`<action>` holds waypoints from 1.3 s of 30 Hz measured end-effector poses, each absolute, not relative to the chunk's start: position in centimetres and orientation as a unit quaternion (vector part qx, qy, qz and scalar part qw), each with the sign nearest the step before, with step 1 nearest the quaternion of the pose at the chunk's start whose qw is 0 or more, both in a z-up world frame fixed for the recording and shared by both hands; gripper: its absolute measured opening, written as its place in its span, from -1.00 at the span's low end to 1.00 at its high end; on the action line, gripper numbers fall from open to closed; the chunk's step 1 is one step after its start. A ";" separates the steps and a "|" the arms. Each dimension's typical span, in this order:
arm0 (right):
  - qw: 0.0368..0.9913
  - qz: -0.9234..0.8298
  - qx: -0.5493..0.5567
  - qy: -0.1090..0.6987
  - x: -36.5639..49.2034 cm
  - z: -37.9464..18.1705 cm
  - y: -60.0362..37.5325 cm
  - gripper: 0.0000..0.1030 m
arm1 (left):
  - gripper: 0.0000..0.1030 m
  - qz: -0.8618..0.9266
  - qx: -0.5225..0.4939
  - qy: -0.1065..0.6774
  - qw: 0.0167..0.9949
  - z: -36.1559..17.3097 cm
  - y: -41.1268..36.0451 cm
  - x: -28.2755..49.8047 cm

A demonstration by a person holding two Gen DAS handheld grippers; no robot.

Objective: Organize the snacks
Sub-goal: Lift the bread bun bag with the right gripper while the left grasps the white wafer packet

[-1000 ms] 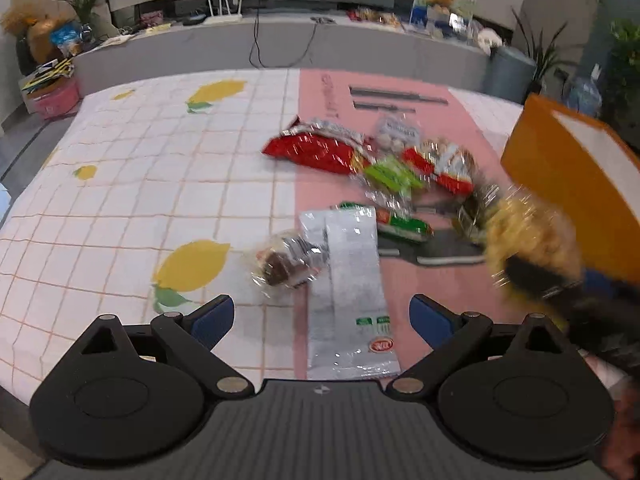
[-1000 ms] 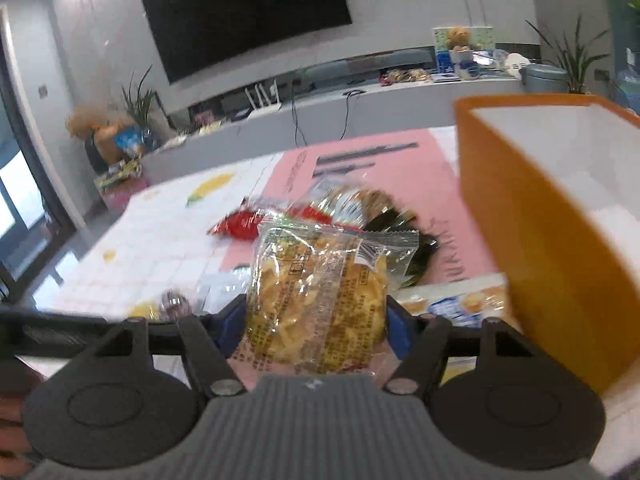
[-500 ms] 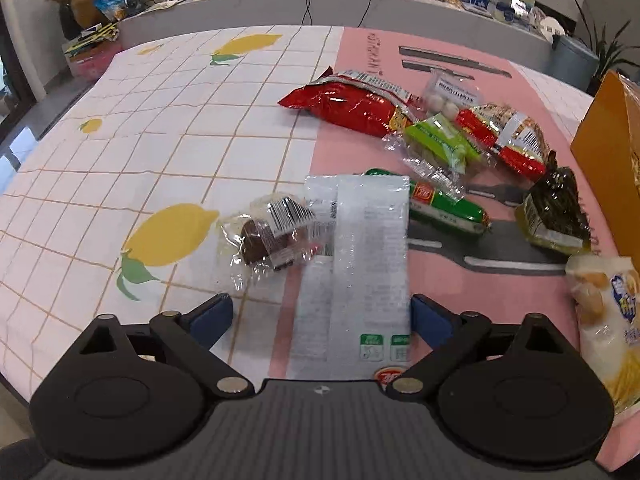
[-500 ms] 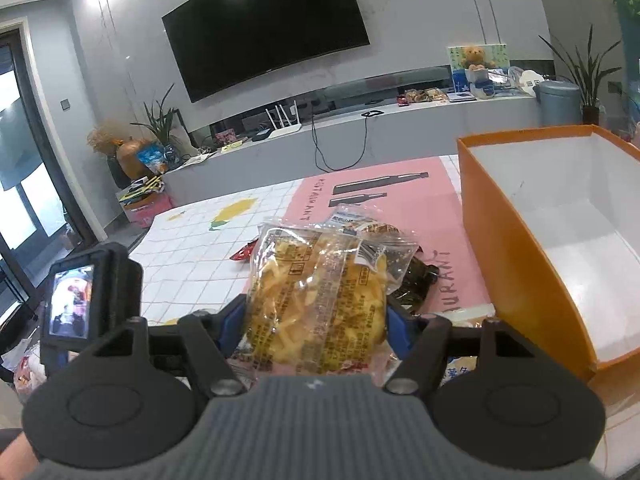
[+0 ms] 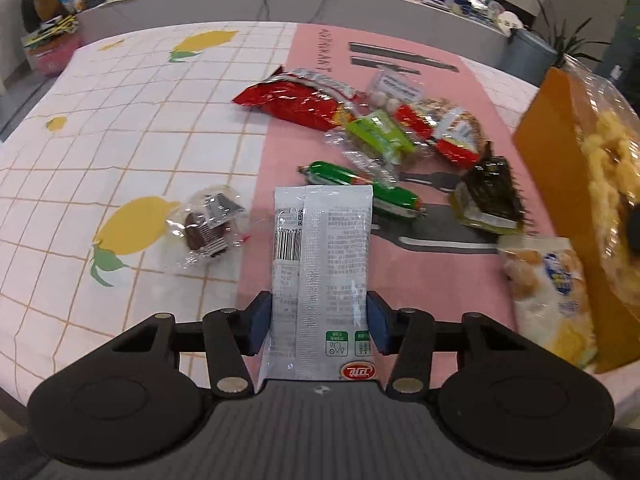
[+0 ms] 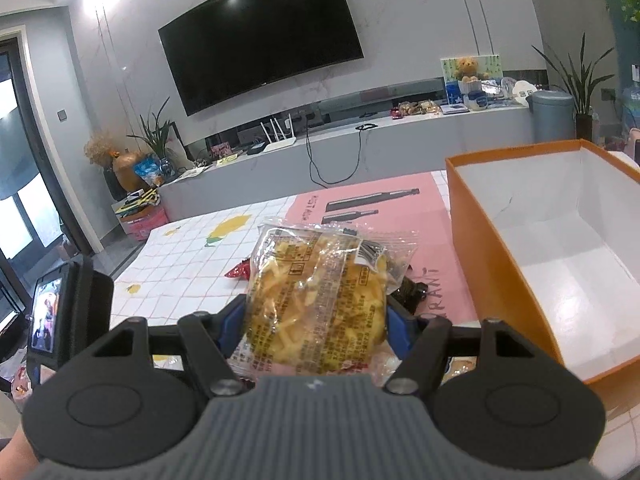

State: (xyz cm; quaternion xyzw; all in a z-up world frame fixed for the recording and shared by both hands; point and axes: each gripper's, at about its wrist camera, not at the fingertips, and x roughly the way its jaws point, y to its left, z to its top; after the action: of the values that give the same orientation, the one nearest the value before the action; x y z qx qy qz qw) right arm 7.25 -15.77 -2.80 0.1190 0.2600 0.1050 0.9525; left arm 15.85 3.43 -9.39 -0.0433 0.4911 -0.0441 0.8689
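My left gripper point(image 5: 319, 322) is shut on a long silver-white snack packet point(image 5: 322, 256) just above the table. My right gripper point(image 6: 316, 322) is shut on a clear packet of yellow pastry point(image 6: 318, 300), held high, left of the open orange box point(image 6: 500, 264), whose white inside is empty. The pastry packet point(image 5: 608, 184) also shows at the right edge of the left wrist view, in front of the orange box point(image 5: 548, 128). Loose snacks lie on the pink mat: a red bag point(image 5: 298, 98), a green packet point(image 5: 378, 136), a green sausage point(image 5: 360, 188), a seaweed pack point(image 5: 490, 196).
A small chocolate cake in clear wrap point(image 5: 208, 226) lies on the lemon-print cloth at the left. A white-and-yellow chip bag point(image 5: 548, 296) lies beside the box. A red-and-clear packet point(image 5: 448, 130) sits among the pile. A TV point(image 6: 260, 46) and a long counter stand beyond the table.
My left gripper has closed on the silver-white packet, which lay flat between open fingers before. My right gripper has risen with the pastry packet, and the box's inside now shows.
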 end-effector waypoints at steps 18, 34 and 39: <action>0.965 0.069 0.049 0.250 4.4 2.5 -24.9 0.32 | 0.09 -0.159 -0.075 0.396 0.901 -2.7 1.7 12.4; 0.947 -0.014 0.053 0.316 7.6 -1.8 -29.5 0.33 | 0.09 -0.192 -0.071 0.390 0.898 -3.2 0.0 11.7; 0.945 0.026 -0.029 0.325 7.9 -2.2 -29.0 0.39 | 0.09 -0.195 -0.070 0.384 0.900 -3.0 0.1 11.6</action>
State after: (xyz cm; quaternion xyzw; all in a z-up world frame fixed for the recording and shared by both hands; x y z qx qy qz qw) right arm 7.93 -28.99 -2.17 -0.0286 0.3247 0.0263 0.9450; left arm 11.57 0.10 -3.00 -0.0701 0.3840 -0.1951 0.8998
